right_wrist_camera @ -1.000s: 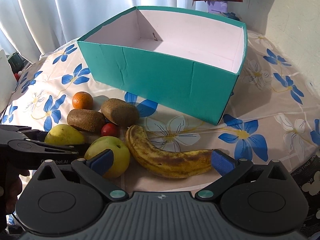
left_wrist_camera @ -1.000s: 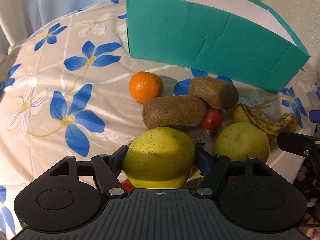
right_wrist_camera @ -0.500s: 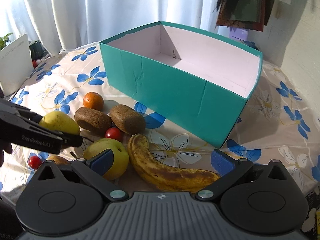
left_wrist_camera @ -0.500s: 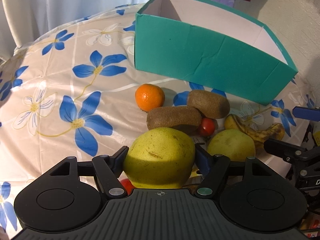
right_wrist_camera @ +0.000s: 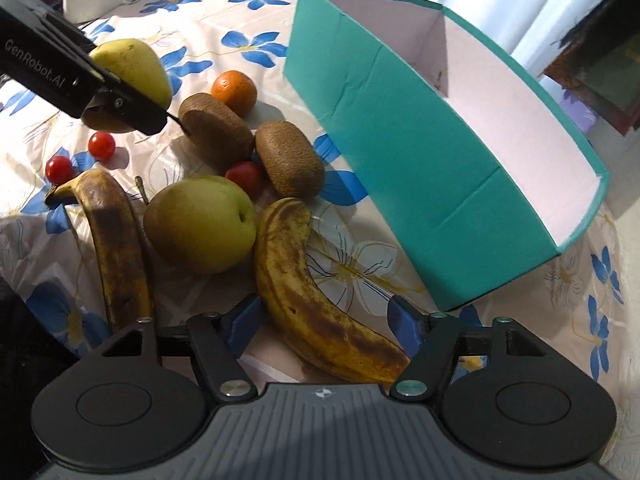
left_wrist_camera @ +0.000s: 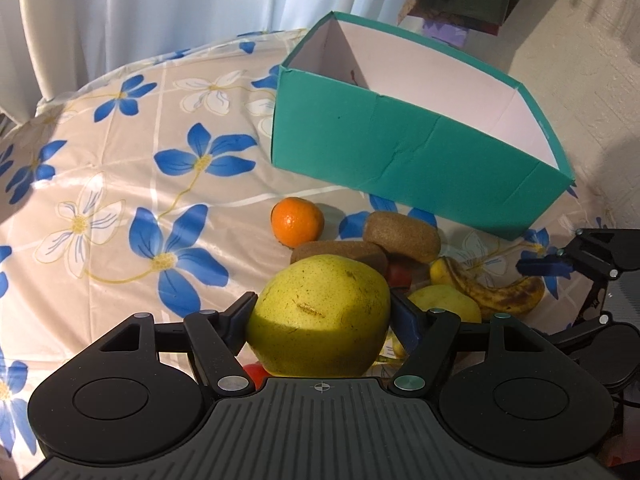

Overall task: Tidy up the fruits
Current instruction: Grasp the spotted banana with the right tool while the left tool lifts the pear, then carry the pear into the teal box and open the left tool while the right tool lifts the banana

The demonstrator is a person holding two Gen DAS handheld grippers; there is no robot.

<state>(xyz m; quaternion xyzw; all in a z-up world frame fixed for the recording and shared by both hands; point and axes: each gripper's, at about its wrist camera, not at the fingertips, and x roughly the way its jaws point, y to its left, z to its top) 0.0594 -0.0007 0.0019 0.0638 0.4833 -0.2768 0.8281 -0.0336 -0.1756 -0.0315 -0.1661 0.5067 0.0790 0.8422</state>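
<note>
Floral tablecloth [right_wrist_camera: 248,8]; second banana [right_wrist_camera: 116,248], cherry tomatoes [right_wrist_camera: 102,145] only in right view.

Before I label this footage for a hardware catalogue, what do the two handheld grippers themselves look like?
Both the left gripper and the right gripper are matte black plastic. Each has a ribbed grey-black body, two round discs at the sides, silver pivot screws and linkage arms. The finger pads are blue. In the right wrist view, the left gripper's side carries white "GenRobot.AI" lettering. No cables or sleeves are visible.
</note>
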